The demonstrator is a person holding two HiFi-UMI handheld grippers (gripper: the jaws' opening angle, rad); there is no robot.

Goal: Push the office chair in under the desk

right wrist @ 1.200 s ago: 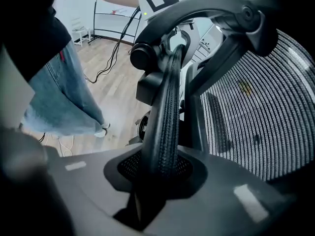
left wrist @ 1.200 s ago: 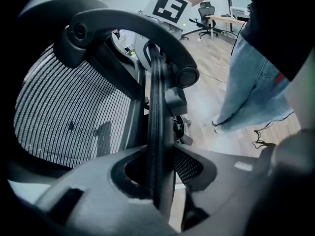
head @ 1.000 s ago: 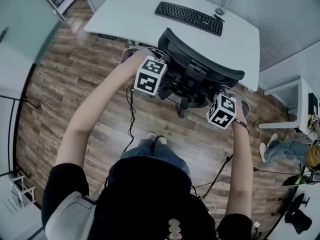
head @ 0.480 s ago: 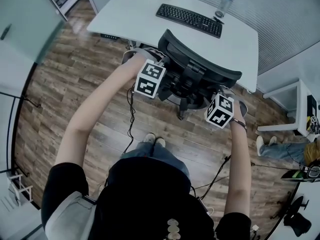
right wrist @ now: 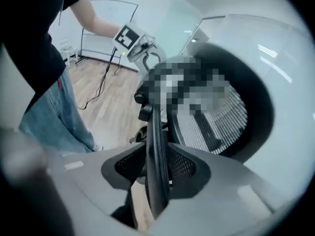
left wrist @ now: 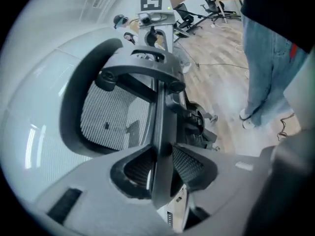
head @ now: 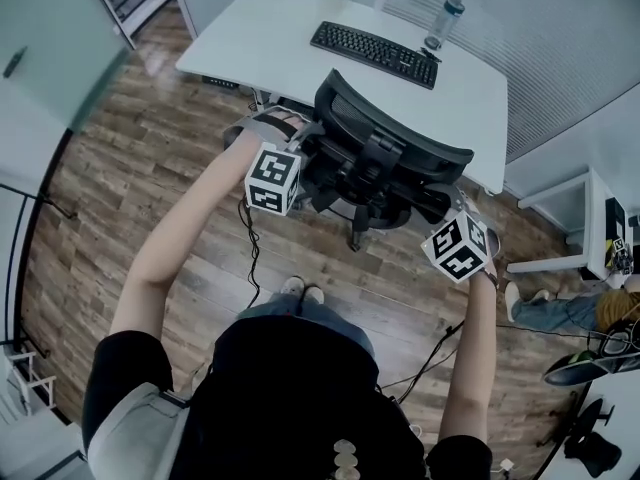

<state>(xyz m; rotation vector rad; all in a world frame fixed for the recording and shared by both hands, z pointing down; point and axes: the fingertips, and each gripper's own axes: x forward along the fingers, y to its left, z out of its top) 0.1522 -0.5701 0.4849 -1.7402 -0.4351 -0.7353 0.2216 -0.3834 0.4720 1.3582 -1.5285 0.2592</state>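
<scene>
The black mesh-backed office chair stands at the near edge of the white desk, its back toward me. My left gripper straddles the chair's left armrest, seen edge-on as a dark bar, and a thin sliver of light shows beside one pad. My right gripper straddles the right armrest and its jaws are opening. In the head view the left marker cube and the right marker cube flank the chair.
A black keyboard and a bottle lie on the desk. Cables trail over the wood floor by my feet. A second white table and a person low on the floor are at the right.
Both marker cubes have drifted outward and toward me, away from the chair's middle. The chair sits a little nearer the desk edge.
</scene>
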